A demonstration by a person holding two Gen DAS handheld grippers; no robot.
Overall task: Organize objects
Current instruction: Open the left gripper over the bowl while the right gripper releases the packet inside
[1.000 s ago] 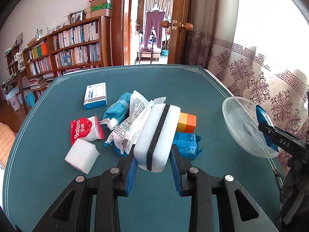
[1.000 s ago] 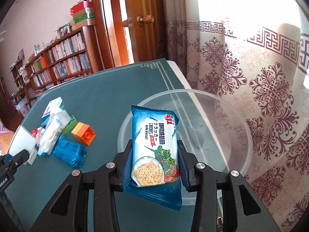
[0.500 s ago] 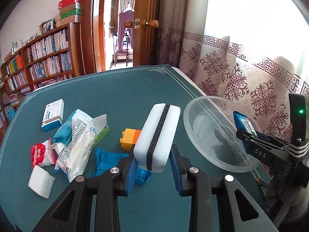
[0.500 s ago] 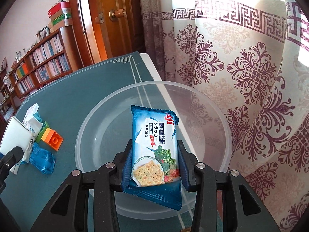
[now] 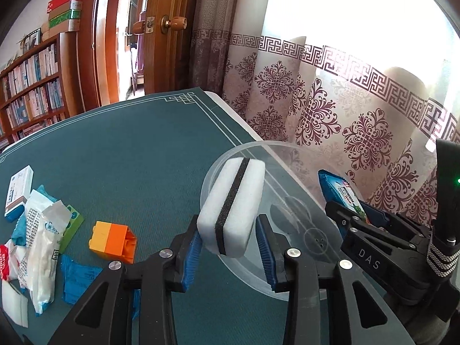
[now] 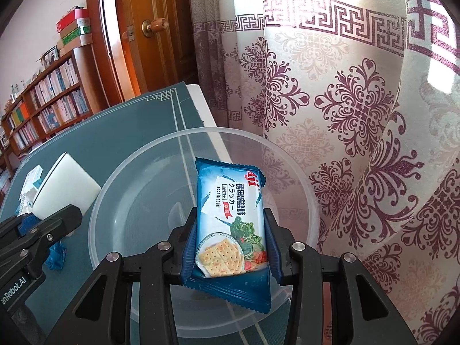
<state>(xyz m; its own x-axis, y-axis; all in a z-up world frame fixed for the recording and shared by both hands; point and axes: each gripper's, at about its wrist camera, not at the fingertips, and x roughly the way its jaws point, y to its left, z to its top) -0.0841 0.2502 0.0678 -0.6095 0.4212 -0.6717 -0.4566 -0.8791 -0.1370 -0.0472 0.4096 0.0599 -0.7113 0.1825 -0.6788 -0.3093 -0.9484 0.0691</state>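
A white sponge with a black middle stripe point(image 5: 233, 204) sits tilted between the blue pads of my left gripper point(image 5: 228, 241), over the near rim of a clear plastic bowl point(image 5: 302, 215). The jaws are opening, with a slim gap showing at the right pad. My right gripper point(image 6: 230, 218) is shut on a blue soda-cracker packet point(image 6: 227, 189), held upright above the bowl point(image 6: 138, 189). In the right wrist view, the sponge point(image 6: 66, 184) and the left gripper's fingers point(image 6: 57, 218) appear at the bowl's left edge. The cracker packet point(image 5: 342, 192) also shows at the right of the left wrist view.
On the green table mat point(image 5: 143, 149) to the left lie an orange-yellow toy brick point(image 5: 112, 238), a blue wrapper point(image 5: 77, 281), a white printed packet point(image 5: 43, 247) and a small box point(image 5: 18, 192). Patterned curtains point(image 5: 345, 115) hang just past the table's right edge. A bookshelf point(image 5: 31, 86) and a door point(image 5: 169, 43) stand behind.
My left gripper carried the sponge rightward from above the pile to the bowl's rim, and its jaws have parted. The right gripper moved in over the bowl with the packet.
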